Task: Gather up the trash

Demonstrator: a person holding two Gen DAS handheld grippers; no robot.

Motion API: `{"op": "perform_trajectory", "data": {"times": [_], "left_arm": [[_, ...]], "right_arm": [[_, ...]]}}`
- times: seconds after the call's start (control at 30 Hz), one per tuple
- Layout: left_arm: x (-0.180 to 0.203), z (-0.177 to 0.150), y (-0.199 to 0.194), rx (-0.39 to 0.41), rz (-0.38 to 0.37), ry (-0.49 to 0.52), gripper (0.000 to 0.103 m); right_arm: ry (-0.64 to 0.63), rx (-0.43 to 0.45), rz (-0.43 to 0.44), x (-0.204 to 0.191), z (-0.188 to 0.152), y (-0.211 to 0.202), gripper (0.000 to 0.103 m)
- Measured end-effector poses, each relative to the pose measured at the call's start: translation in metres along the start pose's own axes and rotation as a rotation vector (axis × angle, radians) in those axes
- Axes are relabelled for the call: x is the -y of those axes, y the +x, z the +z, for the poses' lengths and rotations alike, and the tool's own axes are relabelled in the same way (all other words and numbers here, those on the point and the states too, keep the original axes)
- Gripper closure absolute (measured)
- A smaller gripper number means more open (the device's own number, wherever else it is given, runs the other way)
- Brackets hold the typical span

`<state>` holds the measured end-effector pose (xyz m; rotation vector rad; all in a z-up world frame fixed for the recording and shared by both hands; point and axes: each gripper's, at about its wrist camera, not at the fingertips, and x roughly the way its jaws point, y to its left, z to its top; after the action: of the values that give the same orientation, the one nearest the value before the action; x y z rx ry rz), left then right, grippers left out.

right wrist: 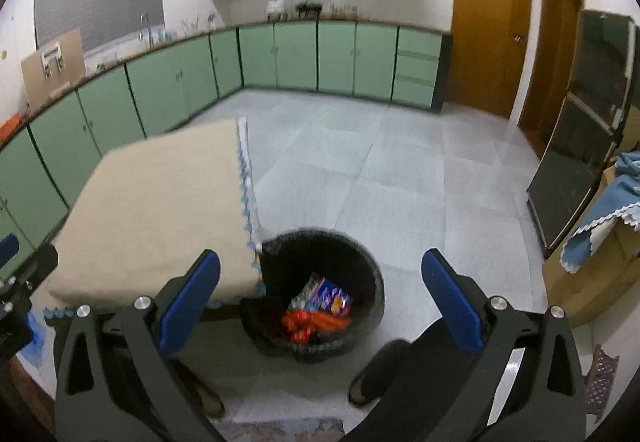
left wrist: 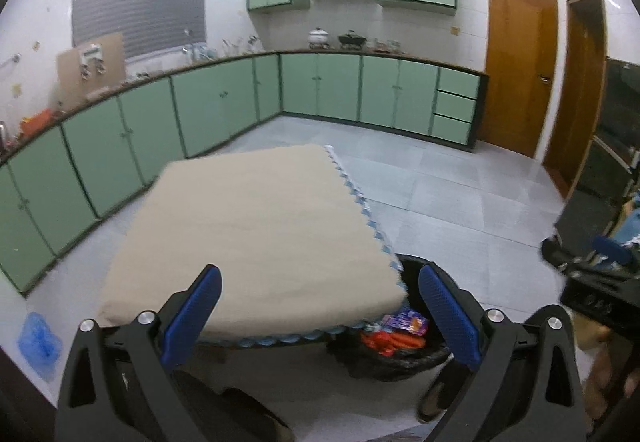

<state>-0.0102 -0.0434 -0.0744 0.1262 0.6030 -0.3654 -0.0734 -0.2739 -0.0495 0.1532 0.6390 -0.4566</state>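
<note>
- my left gripper has its two blue-padded fingers spread wide apart with nothing between them; it hangs over the near edge of the table with the beige cloth and blue scalloped trim
- my right gripper is likewise spread wide and holds nothing; it hangs above the round black bin lined with a black bag, which stands on the grey tiled floor just beside the table's corner
- in the left view the table hides most of the bin; only its near side shows
- inside the bin i count roughly three pieces of trash: an orange-red wrapper, a blue and purple packet and a clear crinkled one, though blur makes the count unsure
- one crumpled blue plastic item lies on the floor left of the table; what it is i cannot tell
- one dark shoe shows below each gripper, partly cut off
- items on the far green-cabinet counter are too small to name
</note>
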Motion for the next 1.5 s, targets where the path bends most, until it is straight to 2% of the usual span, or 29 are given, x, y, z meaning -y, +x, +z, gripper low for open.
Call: {"op": "perform_trajectory", "data": {"times": [0.1,0.3,0.53,0.73,1.5], "left_arm": [[-0.005,0.007,-0.013,0.028,0.031,-0.012,0.006],[-0.019,0.017,-0.033,0.084,0.09,-0.065,0.006],[-0.04,0.021,-0.038,0.102,0.131,-0.122,0.006],[-0.044,0.02,-0.042,0.101,0.162,-0.118,0.006],[-0.035,0.028,-0.058,0.171,0.159,-0.081,0.006]], "right_arm": [[-0.003,0.059,0.001,-0.002,0.007,-0.013,0.005],[-0.023,0.087,0.028,-0.01,0.016,-0.016,0.005],[0.007,0.107,0.046,-0.017,0.026,-0.023,0.005],[0.025,0.137,0.053,-0.018,0.032,-0.031,0.005],[0.02,0.148,0.038,-0.011,0.033,-0.035,0.005]]}}
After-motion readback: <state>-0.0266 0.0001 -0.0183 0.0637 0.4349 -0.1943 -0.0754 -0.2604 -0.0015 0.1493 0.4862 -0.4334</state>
